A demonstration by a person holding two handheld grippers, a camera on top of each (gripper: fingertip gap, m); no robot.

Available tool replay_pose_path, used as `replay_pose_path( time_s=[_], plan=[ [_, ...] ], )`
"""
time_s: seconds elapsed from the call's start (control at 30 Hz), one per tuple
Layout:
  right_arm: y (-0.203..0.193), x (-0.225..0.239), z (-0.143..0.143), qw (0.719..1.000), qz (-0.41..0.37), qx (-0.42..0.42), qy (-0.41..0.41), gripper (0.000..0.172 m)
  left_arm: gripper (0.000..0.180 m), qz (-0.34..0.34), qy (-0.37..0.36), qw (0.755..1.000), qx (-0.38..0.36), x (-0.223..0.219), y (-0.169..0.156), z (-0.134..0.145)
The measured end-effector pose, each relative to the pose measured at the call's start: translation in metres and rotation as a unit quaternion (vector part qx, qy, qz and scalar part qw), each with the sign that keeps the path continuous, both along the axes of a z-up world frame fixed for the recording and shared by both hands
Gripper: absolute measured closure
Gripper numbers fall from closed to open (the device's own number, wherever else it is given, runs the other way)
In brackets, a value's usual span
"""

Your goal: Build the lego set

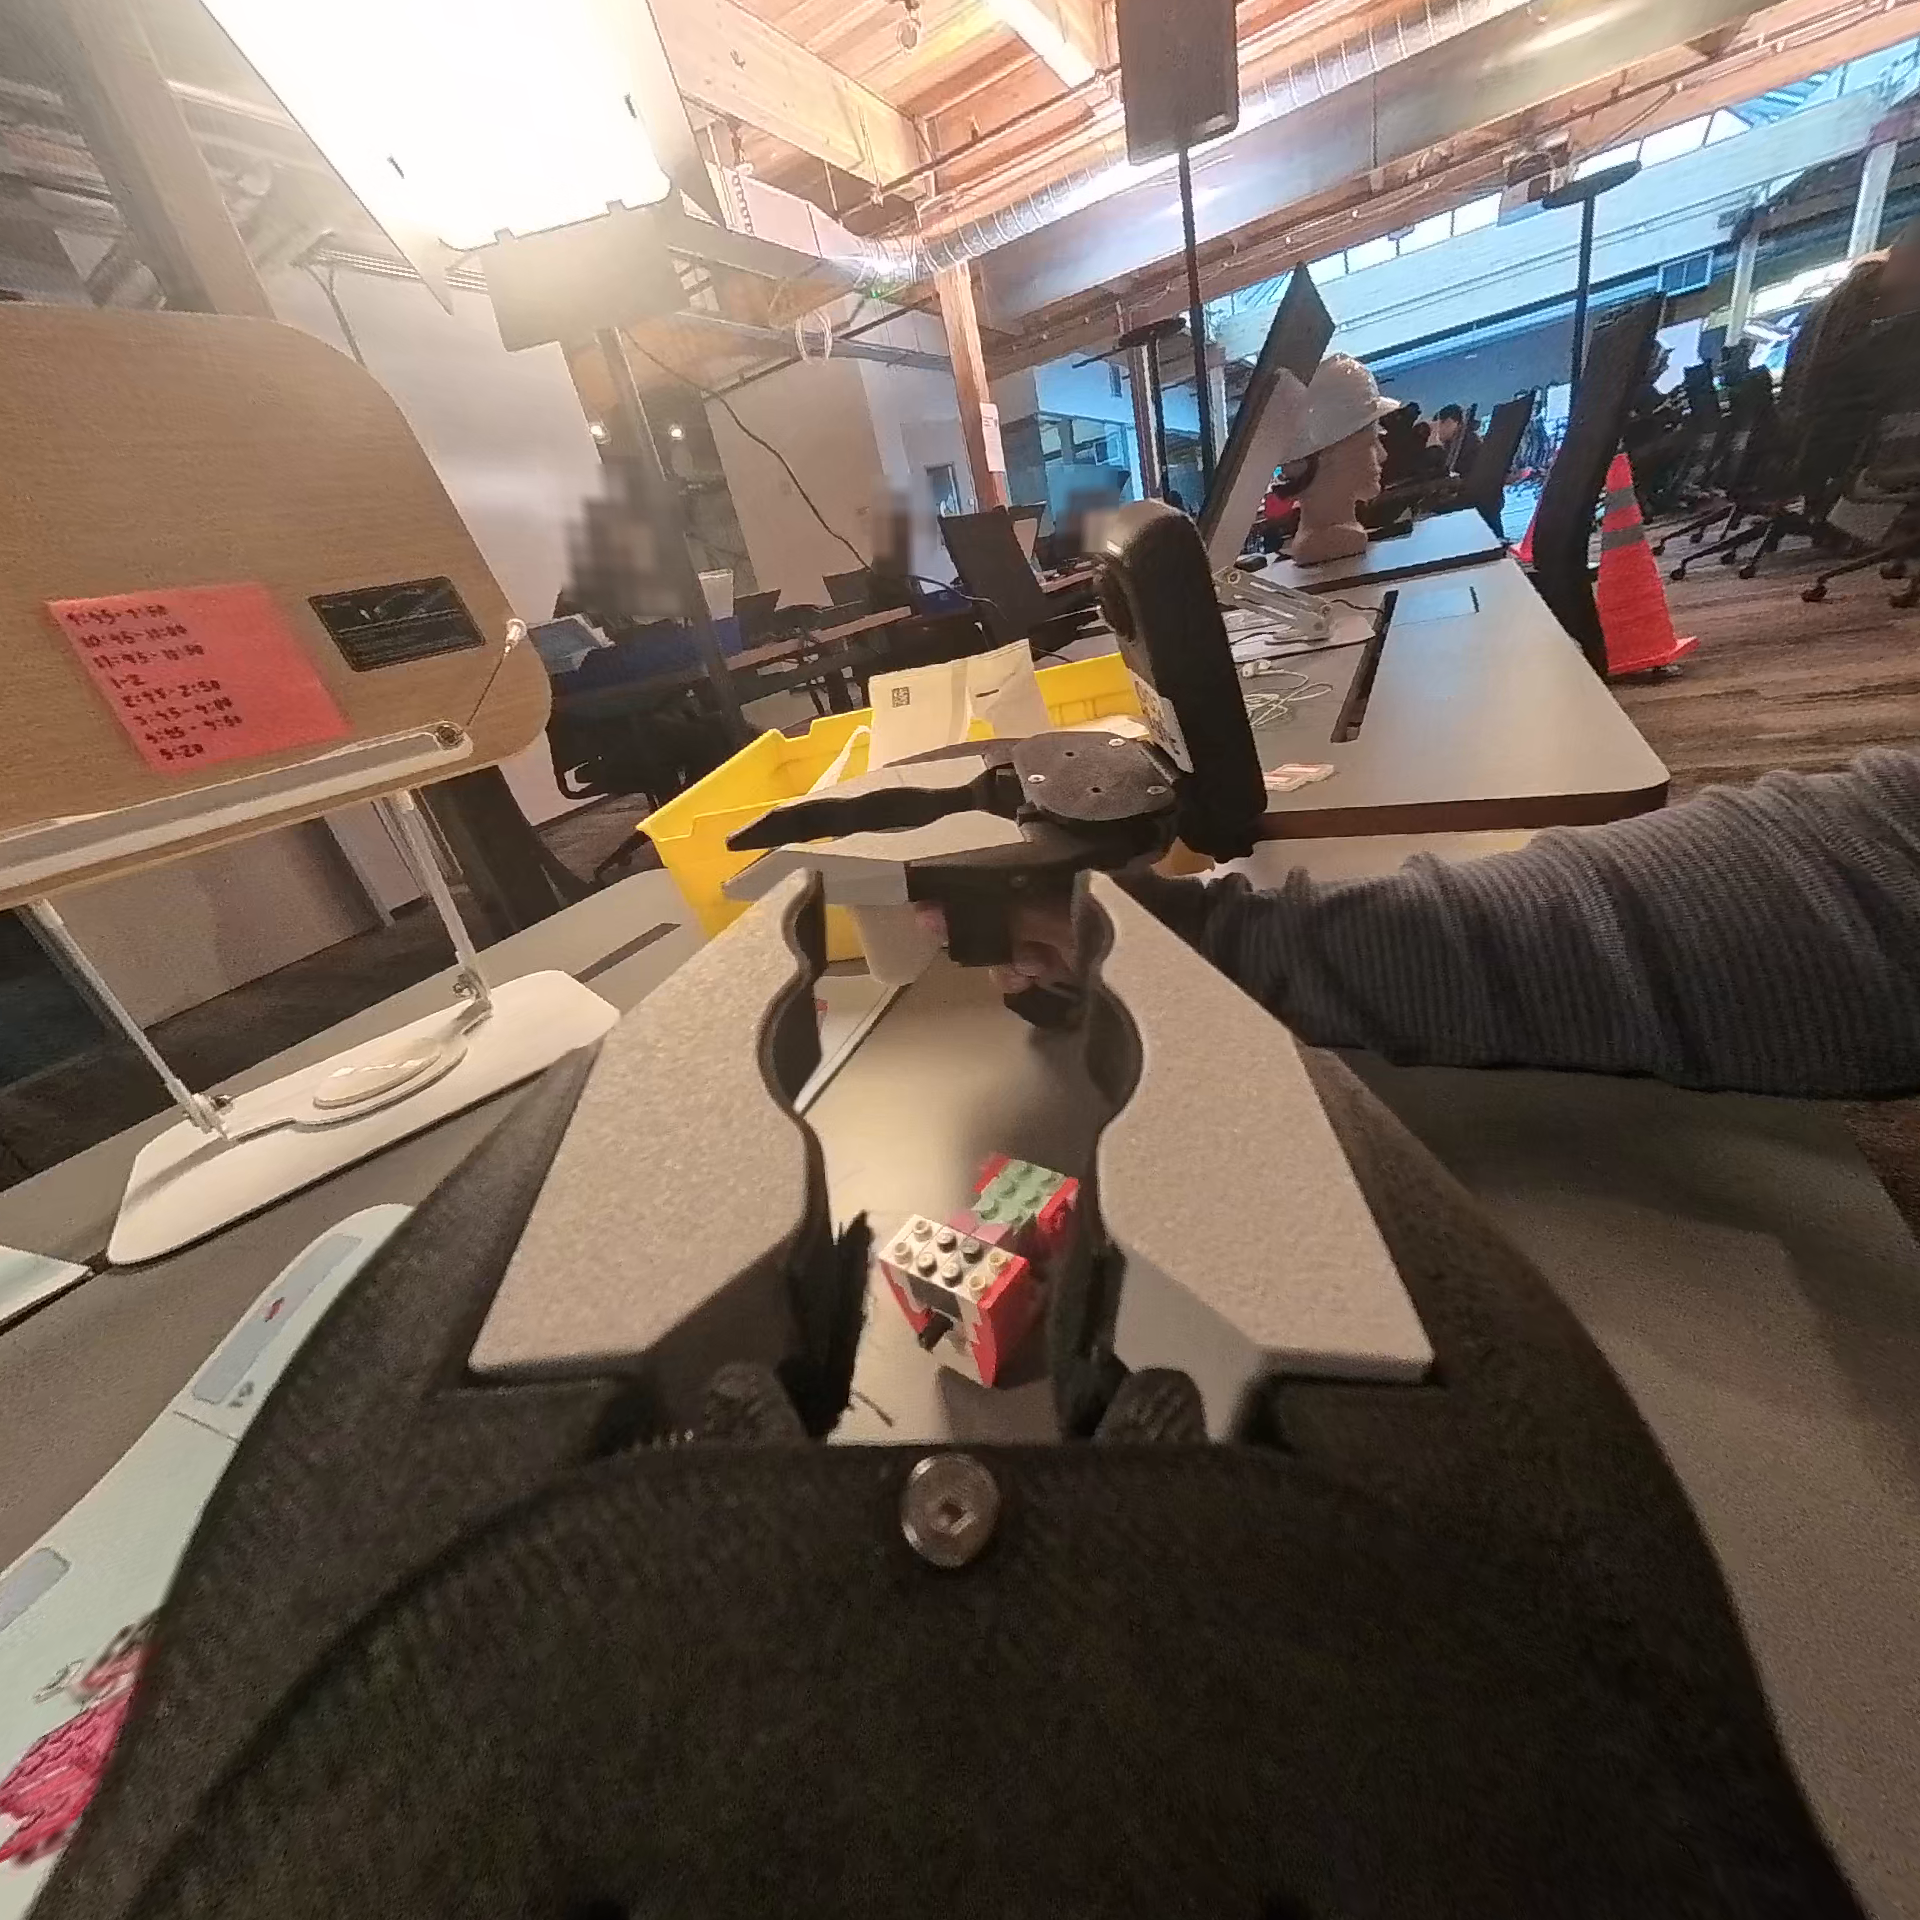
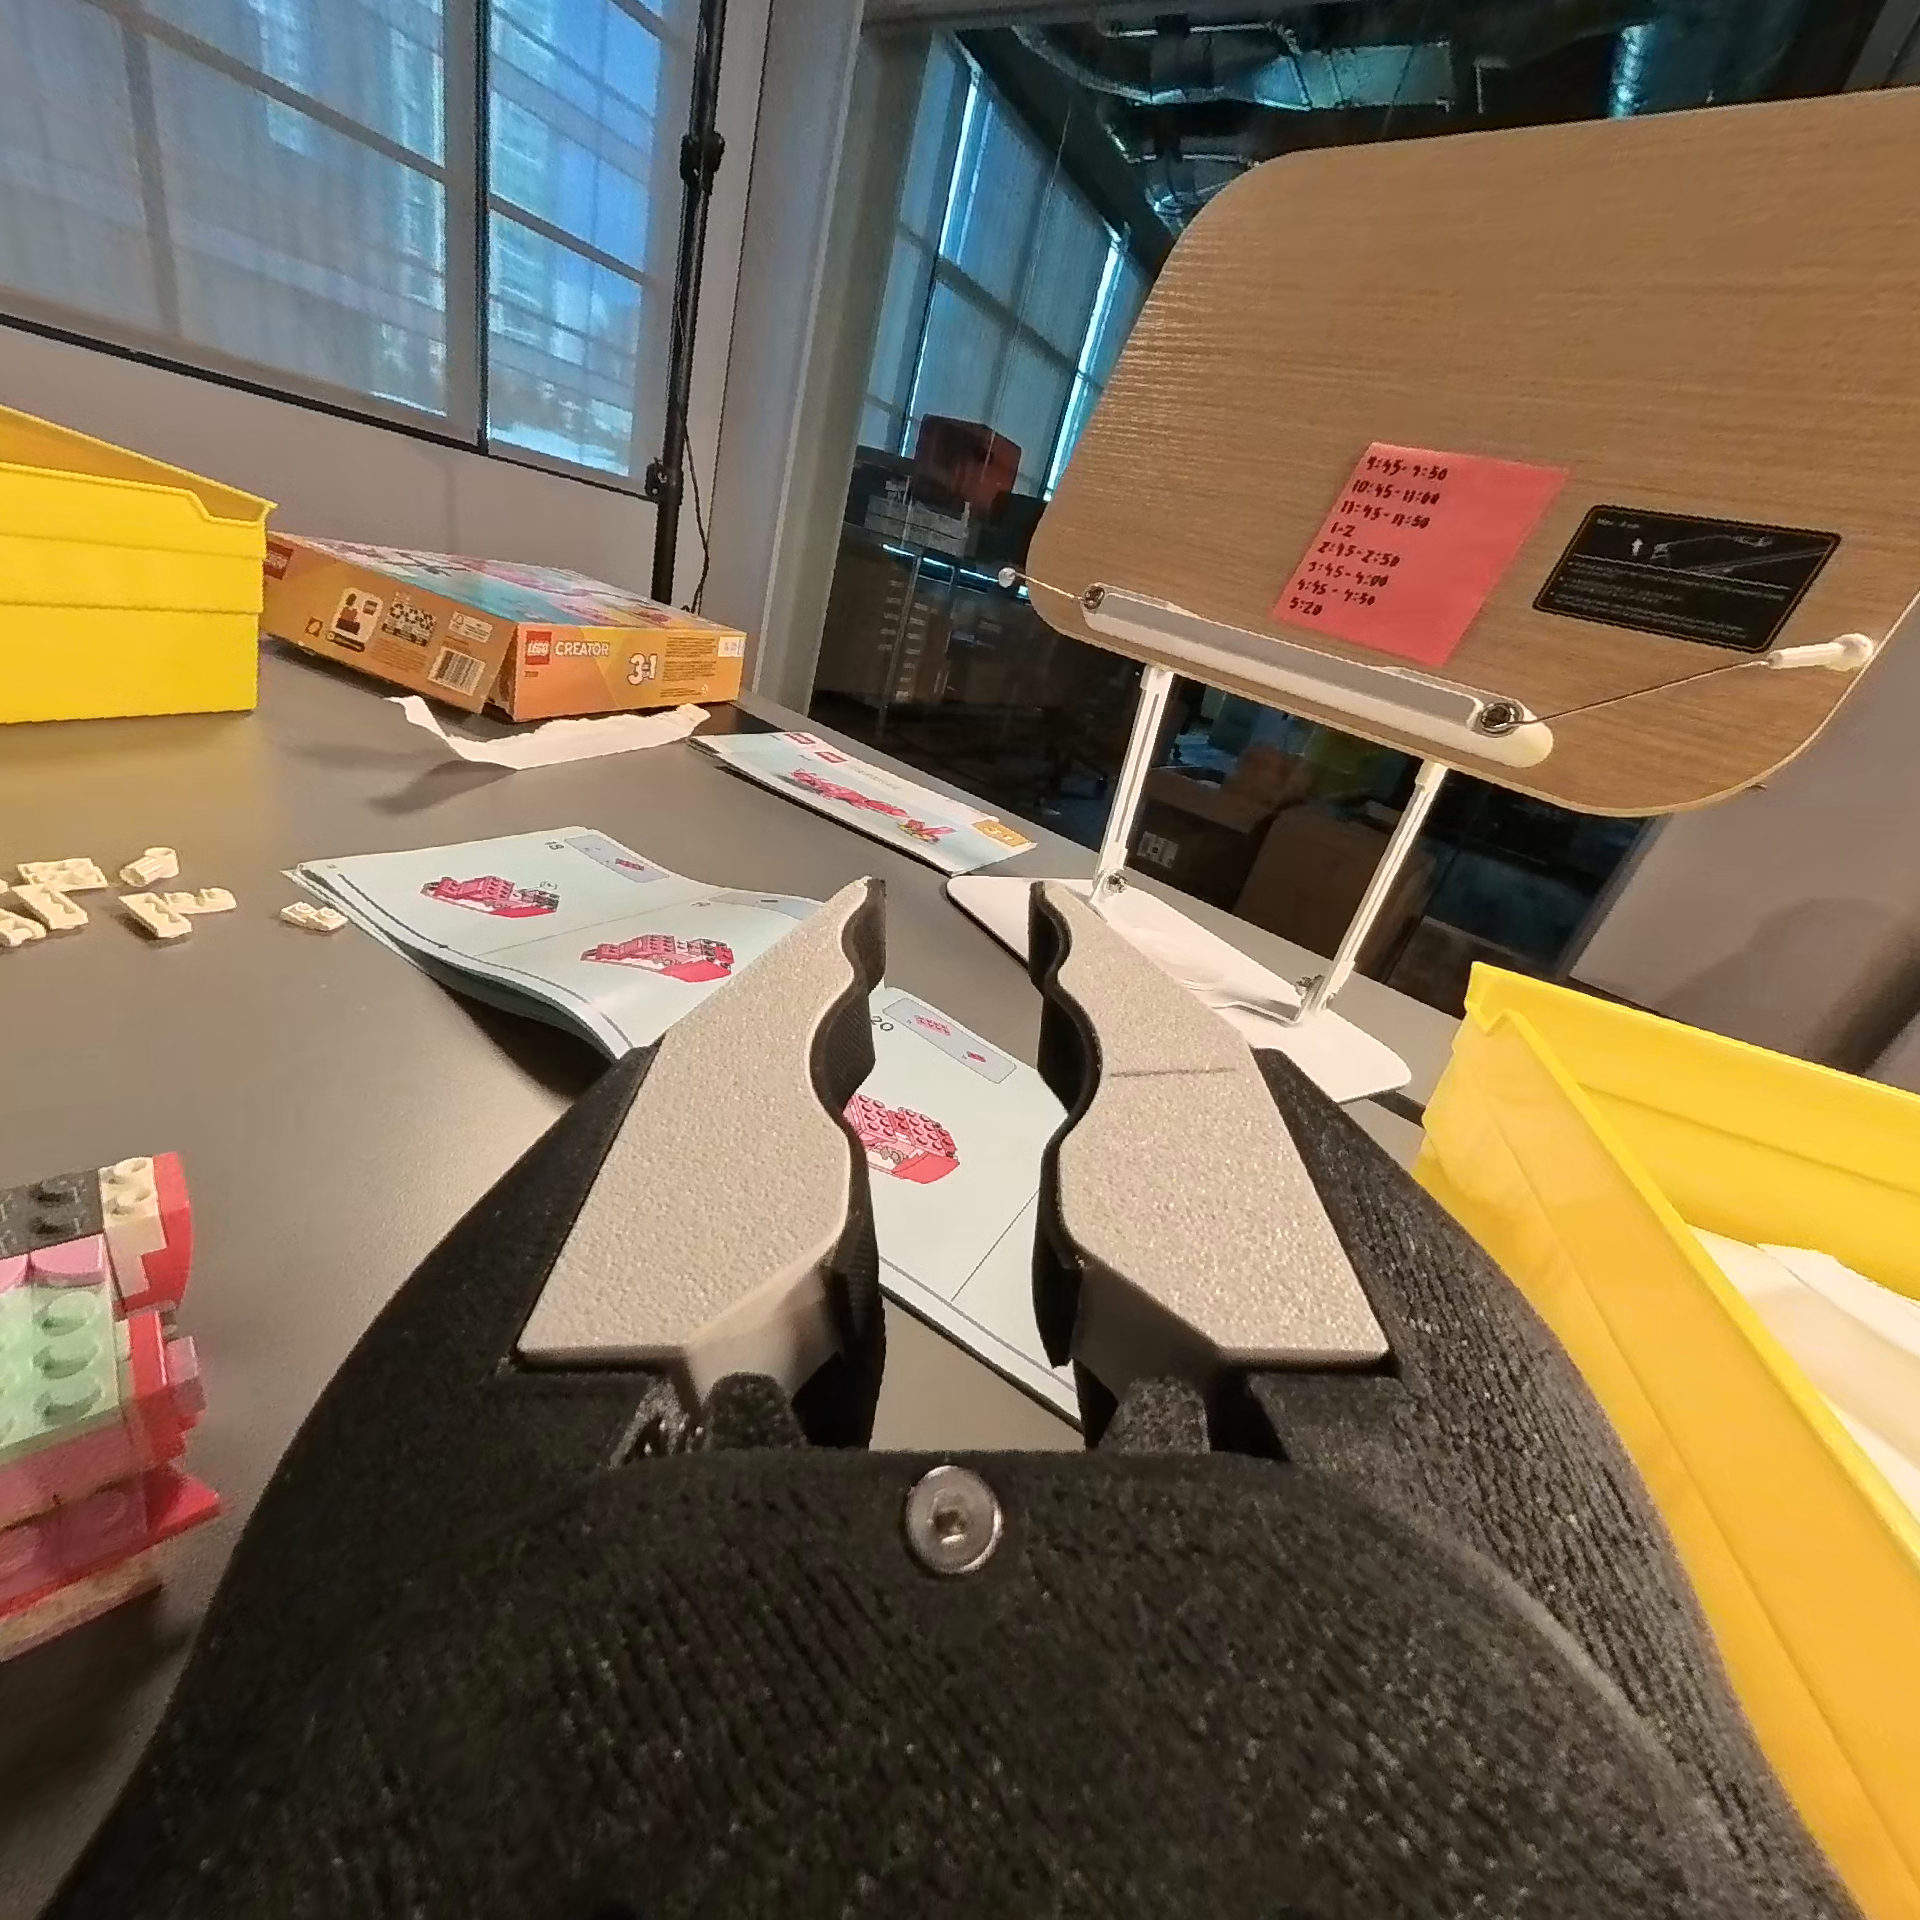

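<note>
In the left wrist view my left gripper [image 1: 945,894] is open, and nothing lies between its pads. Below it, seen through the gap, a small pink, red, green and white brick model [image 1: 977,1278] stands on the dark table [image 1: 1610,1299]. The model also shows at the left edge of the right wrist view [image 2: 94,1382]. My right gripper [image 2: 954,894] is open and empty above an open light-blue instruction booklet [image 2: 540,935]. It shows in the left wrist view too [image 1: 743,862], held by a hand in a grey sleeve, pointing left in front of a yellow bin [image 1: 727,821].
A wooden book stand [image 2: 1507,416] on a white base stands ahead of the right gripper. A yellow bin [image 2: 1621,1174] with white bags is at the right and another yellow bin [image 2: 114,592] at the far left. An orange box [image 2: 499,634], a second booklet [image 2: 862,800] and loose white pieces [image 2: 156,894] lie on the table.
</note>
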State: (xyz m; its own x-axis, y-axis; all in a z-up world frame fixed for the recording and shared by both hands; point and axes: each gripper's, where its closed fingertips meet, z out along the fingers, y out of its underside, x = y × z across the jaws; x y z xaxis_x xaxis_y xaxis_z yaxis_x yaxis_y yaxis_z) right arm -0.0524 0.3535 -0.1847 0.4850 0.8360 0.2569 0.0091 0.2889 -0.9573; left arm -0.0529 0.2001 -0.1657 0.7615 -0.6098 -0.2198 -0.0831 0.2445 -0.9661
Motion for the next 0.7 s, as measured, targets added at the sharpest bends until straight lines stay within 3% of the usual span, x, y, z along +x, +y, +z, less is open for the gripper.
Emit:
replay_pose_path(
  time_s=[0.3,0.5,0.7],
  plan=[
    [0.0,0.0,0.001,1.0,-0.006,0.016,-0.002,0.146,0.131,0.021,0.007,1.0,-0.008,0.002,-0.007,0.012],
    [0.002,0.002,0.002,1.0,-0.009,0.012,0.004,0.146,0.129,0.064,0.03,0.993,-0.092,-0.005,-0.03,-0.017],
    [0.002,0.002,0.002,1.0,-0.01,0.011,0.005,0.146,0.131,0.184,0.028,0.968,-0.17,-0.073,-0.065,-0.047]
  ],
)
